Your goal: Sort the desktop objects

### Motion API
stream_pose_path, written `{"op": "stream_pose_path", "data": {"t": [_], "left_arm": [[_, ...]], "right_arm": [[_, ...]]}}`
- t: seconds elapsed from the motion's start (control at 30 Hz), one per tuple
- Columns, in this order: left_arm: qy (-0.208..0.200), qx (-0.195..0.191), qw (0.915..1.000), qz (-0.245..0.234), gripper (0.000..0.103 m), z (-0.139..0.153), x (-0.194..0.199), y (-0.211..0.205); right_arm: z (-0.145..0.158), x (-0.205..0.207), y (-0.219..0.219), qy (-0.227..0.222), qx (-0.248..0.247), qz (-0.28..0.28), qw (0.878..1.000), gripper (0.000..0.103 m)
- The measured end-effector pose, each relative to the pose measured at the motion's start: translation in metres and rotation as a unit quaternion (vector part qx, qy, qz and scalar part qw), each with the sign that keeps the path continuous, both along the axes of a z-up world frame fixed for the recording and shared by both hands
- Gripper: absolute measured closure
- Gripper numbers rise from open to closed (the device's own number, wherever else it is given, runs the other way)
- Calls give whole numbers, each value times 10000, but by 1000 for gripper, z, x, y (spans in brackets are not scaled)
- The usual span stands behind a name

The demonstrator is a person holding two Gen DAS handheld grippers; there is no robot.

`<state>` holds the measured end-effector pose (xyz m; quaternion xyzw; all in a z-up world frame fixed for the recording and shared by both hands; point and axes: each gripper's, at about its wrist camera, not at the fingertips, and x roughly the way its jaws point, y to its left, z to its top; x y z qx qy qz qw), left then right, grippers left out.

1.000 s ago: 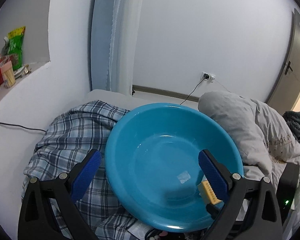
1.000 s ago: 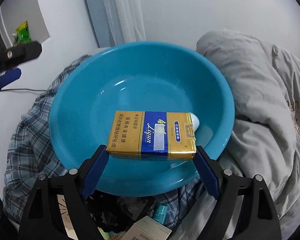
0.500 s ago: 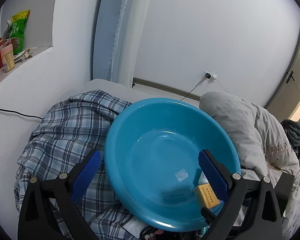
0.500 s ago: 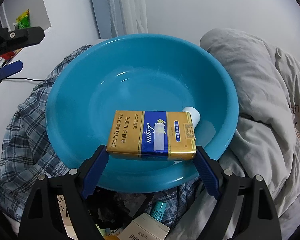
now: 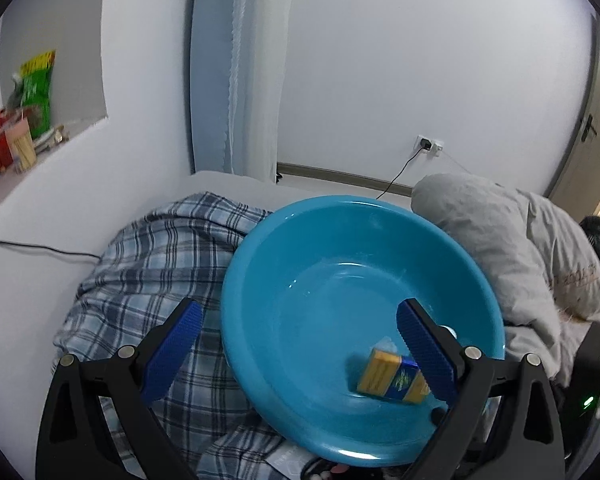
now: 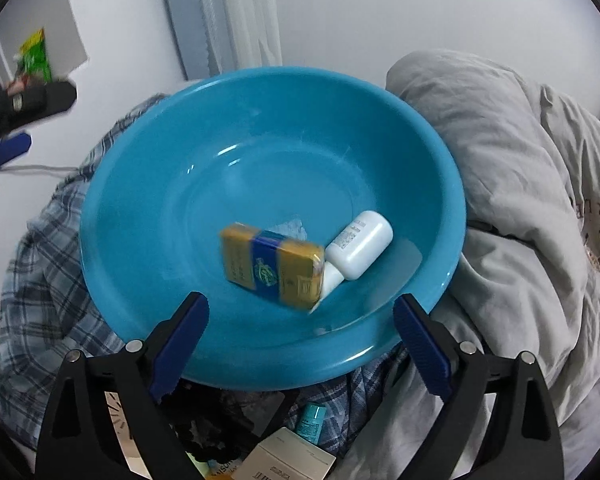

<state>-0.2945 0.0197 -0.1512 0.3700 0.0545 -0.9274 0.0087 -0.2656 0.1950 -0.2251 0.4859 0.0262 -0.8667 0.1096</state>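
A gold and blue cigarette pack (image 6: pixel 274 266) lies inside the blue plastic basin (image 6: pixel 148 184), blurred, leaning on a white bottle (image 6: pixel 360 246). My right gripper (image 6: pixel 300 338) is open and empty above the basin's near rim. My left gripper (image 5: pixel 298 346) is open and empty, held over the basin (image 5: pixel 260 264). The pack (image 5: pixel 392 378) shows in the left wrist view beside the right finger. The left gripper's blue finger also shows at the left edge of the right wrist view (image 6: pixel 4 152).
The basin rests on a plaid blue shirt (image 5: pixel 160 264) on a bed, with a grey quilt (image 6: pixel 520 184) to its right. Small boxes and a teal bottle (image 6: pixel 310 420) lie below the basin's near rim. Snack bags (image 5: pixel 36 92) stand on a ledge at left.
My right gripper has opened and let go of the cigarette pack, which has dropped into the basin next to the white bottle. The left gripper has risen slightly.
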Motion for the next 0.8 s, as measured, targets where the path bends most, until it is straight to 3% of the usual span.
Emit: {"op": "stream_pose_path", "data": {"t": [0.17, 0.27, 0.5, 0.57, 0.8], "left_arm": [[27, -73, 9999, -126, 4, -1, 0, 7], [181, -75, 9996, -195, 4, 3, 4, 9], [1095, -318, 9931, -286, 4, 34, 30, 15], [1361, -389, 9893, -343, 4, 47, 41, 17], [2057, -384, 9773, -344, 4, 89, 75, 16]], "right_arm": [[14, 1, 14, 229, -153, -303, 9992, 10], [31, 5, 25, 633, -201, -613, 9959, 10], [90, 33, 48, 2101, -200, -1068, 9716, 10], [103, 41, 54, 2405, -213, -1155, 9635, 4], [146, 71, 63, 3149, -191, -1166, 9417, 4]]}}
